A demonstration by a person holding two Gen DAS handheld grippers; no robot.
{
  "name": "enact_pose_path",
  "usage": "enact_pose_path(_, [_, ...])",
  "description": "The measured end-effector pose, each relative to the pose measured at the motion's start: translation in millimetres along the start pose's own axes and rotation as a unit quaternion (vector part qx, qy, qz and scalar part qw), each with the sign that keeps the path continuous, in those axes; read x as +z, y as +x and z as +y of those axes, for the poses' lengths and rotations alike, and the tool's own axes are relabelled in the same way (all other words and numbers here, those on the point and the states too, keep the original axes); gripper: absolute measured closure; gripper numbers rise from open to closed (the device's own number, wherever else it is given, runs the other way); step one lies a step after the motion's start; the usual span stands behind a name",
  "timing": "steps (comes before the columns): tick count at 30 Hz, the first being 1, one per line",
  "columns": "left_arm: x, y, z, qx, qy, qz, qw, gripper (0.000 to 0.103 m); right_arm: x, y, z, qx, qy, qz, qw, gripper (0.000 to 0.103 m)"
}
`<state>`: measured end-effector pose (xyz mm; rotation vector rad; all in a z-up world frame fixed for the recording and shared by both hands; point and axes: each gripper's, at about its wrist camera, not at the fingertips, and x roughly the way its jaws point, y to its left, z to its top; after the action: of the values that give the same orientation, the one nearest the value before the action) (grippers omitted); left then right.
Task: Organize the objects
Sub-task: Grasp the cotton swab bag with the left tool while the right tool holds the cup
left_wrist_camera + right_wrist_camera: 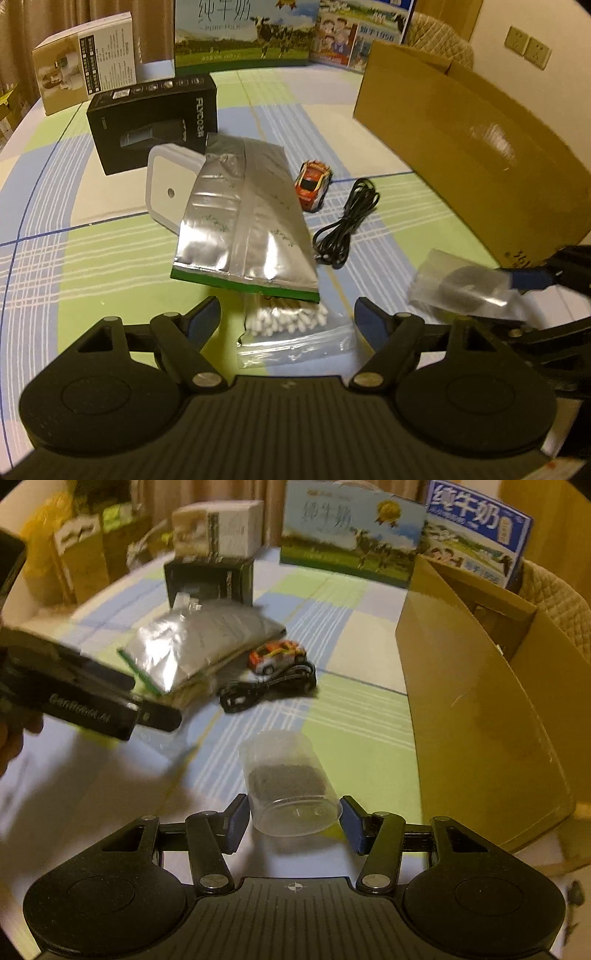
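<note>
My right gripper [293,823] is shut on a clear plastic cup [291,790] with dark grains inside, held off the checked tablecloth [351,716]. The same cup [465,291] shows at the right edge of the left wrist view. My left gripper [286,317] stands open over a clear zip bag of cotton swabs [291,325], its pads apart from the bag. A silver foil pouch [243,218] lies partly over the swabs and over a white lidded container [162,184]. Beside the pouch sit a small orange toy car [312,181] and a coiled black cable [343,225].
An open brown cardboard box [480,701] stands on the right. A black product box [151,122], a beige box [85,62] and two milk cartons [243,33] line the far side of the table. A person's hand [14,738] holds the left gripper.
</note>
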<state>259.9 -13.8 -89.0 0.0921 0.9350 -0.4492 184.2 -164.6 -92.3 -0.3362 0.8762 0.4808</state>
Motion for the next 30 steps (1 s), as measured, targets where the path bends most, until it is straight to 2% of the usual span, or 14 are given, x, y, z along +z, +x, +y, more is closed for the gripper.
enact_pose_path(3, [0.4,6.2,-3.4,0.004,0.005,0.006,1.0000,0.027,1.0,-5.9,-2.8,-0.008,-0.017,0.006,1.000,0.053])
enact_pose_path(8, [0.3,14.6,-7.5,0.013,0.003,0.012,0.9998,0.028,7.4,-16.1,-6.6,0.002,-0.028,0.011,1.000,0.054])
enact_pose_path(10, [-1.2,15.4,-7.1,0.016,-0.003,0.010,0.9998,0.032,10.6,-20.2,-6.2,0.006,-0.033,0.011,0.999,0.055])
enact_pose_path(15, [-2.6,11.3,-5.3,0.025,-0.006,0.009,0.9996,0.051,13.4,-25.8,-6.3,0.008,-0.033,0.008,0.999,0.056])
enact_pose_path(16, [-2.2,10.1,-4.8,0.032,-0.005,0.010,0.9994,0.060,13.3,-26.9,-6.4,0.007,-0.031,0.006,0.999,0.056])
enact_pose_path(20, [-5.1,0.5,-2.1,0.031,-0.006,0.019,0.9993,0.071,11.6,-33.6,-7.2,0.007,-0.020,-0.002,1.000,0.057])
enact_pose_path(23, [-11.9,-9.1,-5.6,0.038,0.004,0.029,0.9988,0.074,10.4,-39.9,-7.7,0.007,-0.015,-0.009,1.000,0.057])
enact_pose_path(30, [-36.0,-29.2,-9.1,0.042,0.011,0.037,0.9983,0.073,8.6,-52.4,-7.0,0.011,-0.003,-0.027,1.000,0.057])
